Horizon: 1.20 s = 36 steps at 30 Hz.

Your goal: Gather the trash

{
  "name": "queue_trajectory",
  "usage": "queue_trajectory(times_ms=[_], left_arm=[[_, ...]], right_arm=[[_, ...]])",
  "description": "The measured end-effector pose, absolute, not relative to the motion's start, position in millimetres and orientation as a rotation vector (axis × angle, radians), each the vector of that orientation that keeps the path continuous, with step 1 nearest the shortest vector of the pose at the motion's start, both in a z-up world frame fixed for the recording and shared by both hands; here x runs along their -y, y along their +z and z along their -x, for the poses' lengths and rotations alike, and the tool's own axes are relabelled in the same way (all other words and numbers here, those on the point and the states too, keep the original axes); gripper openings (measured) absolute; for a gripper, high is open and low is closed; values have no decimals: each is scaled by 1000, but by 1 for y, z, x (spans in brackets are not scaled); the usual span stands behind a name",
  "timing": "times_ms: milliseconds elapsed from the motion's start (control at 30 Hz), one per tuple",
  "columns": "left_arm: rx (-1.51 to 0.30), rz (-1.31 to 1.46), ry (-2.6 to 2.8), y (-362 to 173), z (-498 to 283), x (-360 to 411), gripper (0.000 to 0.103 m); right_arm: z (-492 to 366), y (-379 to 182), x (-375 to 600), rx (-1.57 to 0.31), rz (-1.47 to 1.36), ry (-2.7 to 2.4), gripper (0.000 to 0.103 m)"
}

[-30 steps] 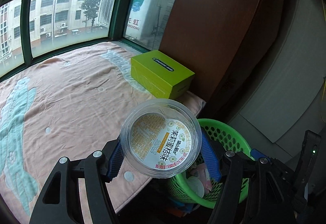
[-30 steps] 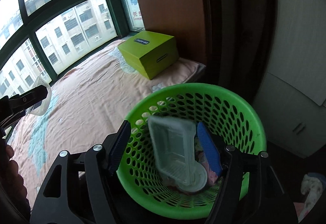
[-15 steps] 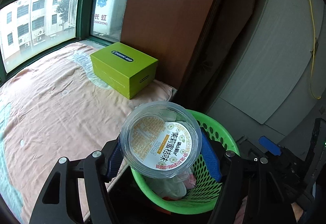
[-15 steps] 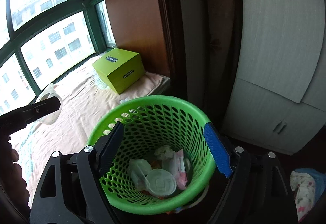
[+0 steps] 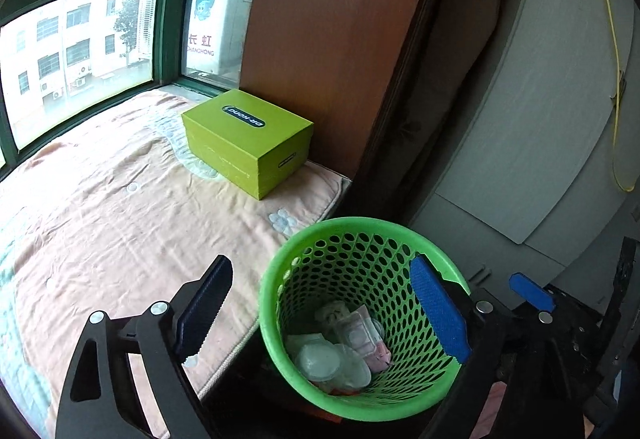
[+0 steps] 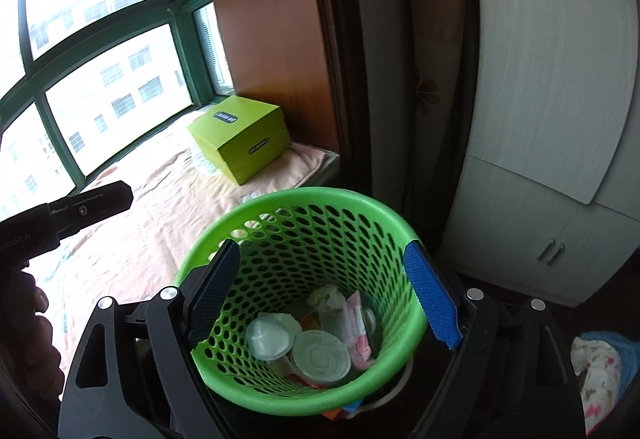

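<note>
A green perforated basket (image 5: 360, 225) (image 6: 304, 195) stands on the floor by the bed's edge. It holds trash (image 5: 340, 351) (image 6: 312, 335): clear plastic cups, a round white lid and pink wrappers. My left gripper (image 5: 320, 309) hovers over the basket's near left rim, its jaws opening with nothing between them. My right gripper (image 6: 324, 293) hangs above the basket, jaws opening and empty, the basket's mouth showing between its blue pads (image 6: 432, 299). The left gripper's black finger (image 6: 92, 203) shows at the left of the right wrist view, with a hand (image 6: 28, 319) below it.
A lime-green box (image 5: 248, 143) (image 6: 240, 137) sits on the pink quilted bed cover (image 5: 120, 219) under the window. A brown wooden panel (image 5: 340, 39) and grey cabinet doors (image 6: 540, 119) rise behind the basket. A flowered cloth (image 6: 596, 371) lies on the floor at right.
The left gripper swung right over the basket and let go of the round clear labelled tub. The clear tray left the right jaws and fell into the basket. Both pairs of jaws widened.
</note>
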<state>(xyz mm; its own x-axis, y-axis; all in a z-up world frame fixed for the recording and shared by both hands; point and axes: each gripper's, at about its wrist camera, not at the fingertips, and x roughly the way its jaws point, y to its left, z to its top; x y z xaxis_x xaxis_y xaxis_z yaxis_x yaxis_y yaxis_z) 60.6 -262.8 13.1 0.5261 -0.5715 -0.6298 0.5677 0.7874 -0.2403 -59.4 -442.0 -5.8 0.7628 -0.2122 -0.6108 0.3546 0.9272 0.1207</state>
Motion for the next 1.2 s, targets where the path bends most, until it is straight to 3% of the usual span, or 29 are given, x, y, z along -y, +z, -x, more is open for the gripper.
queue_trajectory(times_ms=[367, 800, 1200], left_arm=[[-721, 19, -465, 20, -70, 190, 95], [-701, 91, -229, 25, -79, 83, 96], [-678, 113, -112, 24, -71, 36, 96]], right_arm=[[31, 3, 397, -624, -197, -169, 89], [-6, 19, 327, -598, -113, 0, 93], [-23, 26, 290, -588, -77, 74, 95]])
